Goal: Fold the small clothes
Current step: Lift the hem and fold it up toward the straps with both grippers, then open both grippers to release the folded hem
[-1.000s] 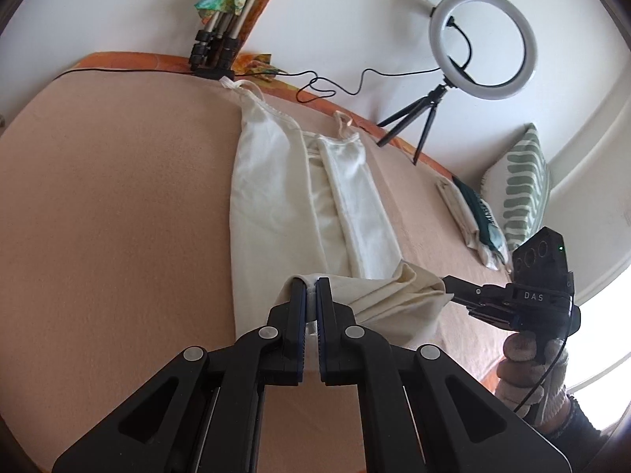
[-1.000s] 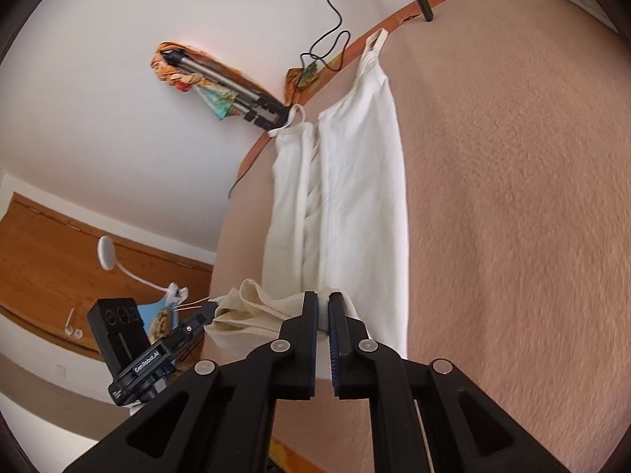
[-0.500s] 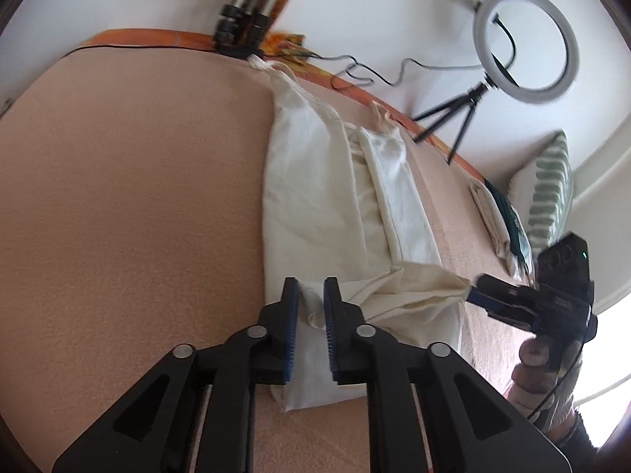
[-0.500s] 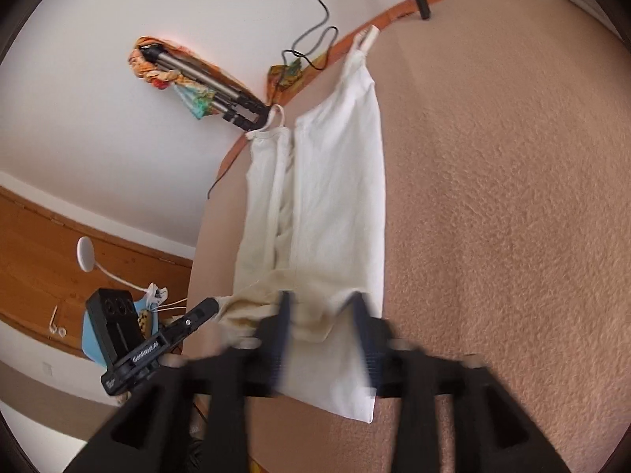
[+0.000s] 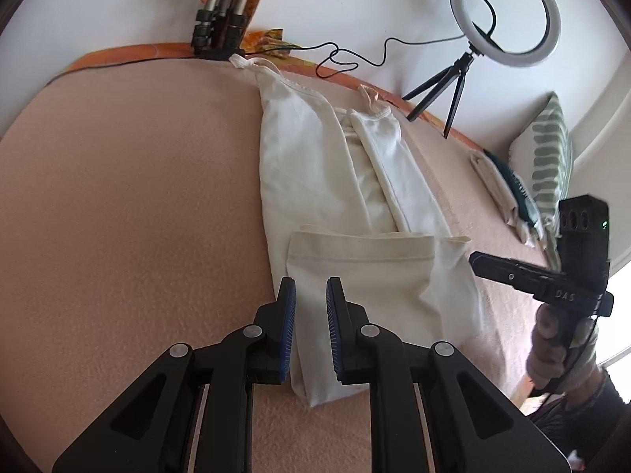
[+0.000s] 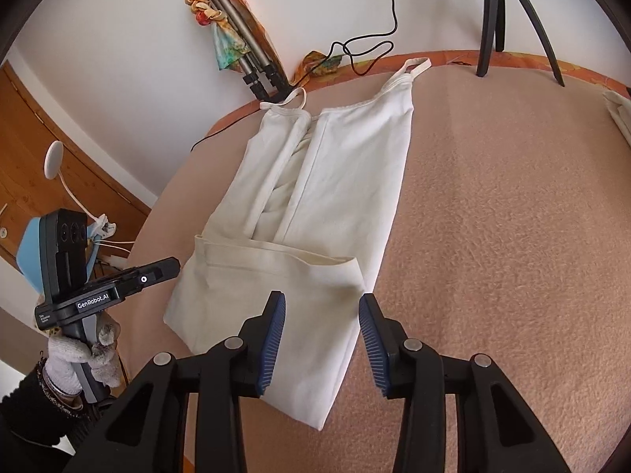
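Camisole [image 5: 315, 165]: we see it lying flat on the pink surface [image 5: 130, 197], straps toward the wall, both sides turned in, bottom hem folded up over the body.
Folded hem [image 6: 276, 260]: it forms a double layer in front of both tongs, its edge slightly uneven on the right side.
Left tongs [image 5: 307, 295]: released, jaws a little apart over the near fold, holding nothing.
Right tongs [image 6: 319, 307]: released, jaws wide apart above the near fold, holding nothing.
Handling: we judge the cloth thin, light and limp; it will sag and crease wherever it is not supported, and layers may slide apart when lifted.
Where to hold: we would pinch both near corners of the fold, through all layers, one per tongs.
Risk: catching only the top layer would undo the fold.
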`<action>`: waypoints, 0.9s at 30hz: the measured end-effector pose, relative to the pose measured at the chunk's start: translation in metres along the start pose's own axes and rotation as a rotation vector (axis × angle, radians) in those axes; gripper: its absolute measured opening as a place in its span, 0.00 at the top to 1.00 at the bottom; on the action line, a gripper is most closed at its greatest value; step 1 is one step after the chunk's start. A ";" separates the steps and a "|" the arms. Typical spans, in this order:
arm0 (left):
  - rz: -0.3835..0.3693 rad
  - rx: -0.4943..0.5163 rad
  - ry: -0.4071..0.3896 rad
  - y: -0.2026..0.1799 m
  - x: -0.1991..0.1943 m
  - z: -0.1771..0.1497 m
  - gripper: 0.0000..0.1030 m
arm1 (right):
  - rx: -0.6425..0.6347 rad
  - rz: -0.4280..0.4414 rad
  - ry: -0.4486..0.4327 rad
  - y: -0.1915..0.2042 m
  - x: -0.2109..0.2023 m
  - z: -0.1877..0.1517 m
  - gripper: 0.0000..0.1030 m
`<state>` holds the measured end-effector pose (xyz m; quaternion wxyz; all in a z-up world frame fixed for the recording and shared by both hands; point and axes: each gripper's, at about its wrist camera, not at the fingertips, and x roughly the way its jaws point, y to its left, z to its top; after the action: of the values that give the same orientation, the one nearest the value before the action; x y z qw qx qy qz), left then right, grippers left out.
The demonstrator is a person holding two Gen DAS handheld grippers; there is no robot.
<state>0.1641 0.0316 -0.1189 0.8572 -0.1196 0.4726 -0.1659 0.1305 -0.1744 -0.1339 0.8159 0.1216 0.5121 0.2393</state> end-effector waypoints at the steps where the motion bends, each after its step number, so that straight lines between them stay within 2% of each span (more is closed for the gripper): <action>1: 0.017 0.013 -0.002 -0.001 0.001 0.000 0.86 | -0.010 -0.014 0.001 0.002 0.001 0.001 0.61; 10: 0.050 0.062 0.032 -0.010 0.017 -0.002 0.86 | -0.035 -0.040 0.013 0.008 0.006 0.008 0.65; 16: 0.063 0.031 0.025 -0.006 0.018 0.002 0.85 | -0.024 -0.053 0.034 0.005 0.010 0.009 0.64; 18: 0.072 0.036 0.022 -0.007 0.019 0.002 0.77 | -0.019 -0.051 0.033 0.005 0.009 0.009 0.67; 21: 0.107 0.072 0.017 -0.013 0.020 0.002 0.75 | -0.033 -0.048 0.034 0.009 0.009 0.010 0.70; 23: 0.104 0.080 0.016 -0.014 0.021 0.002 0.70 | -0.041 -0.050 0.035 0.012 0.009 0.010 0.70; 27: 0.104 0.090 0.008 -0.015 0.023 0.004 0.69 | -0.039 -0.058 0.041 0.012 0.011 0.010 0.69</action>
<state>0.1760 0.0089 -0.1293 0.8673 -0.0559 0.4736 -0.1427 0.1402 -0.1580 -0.1326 0.8142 0.0858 0.5271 0.2278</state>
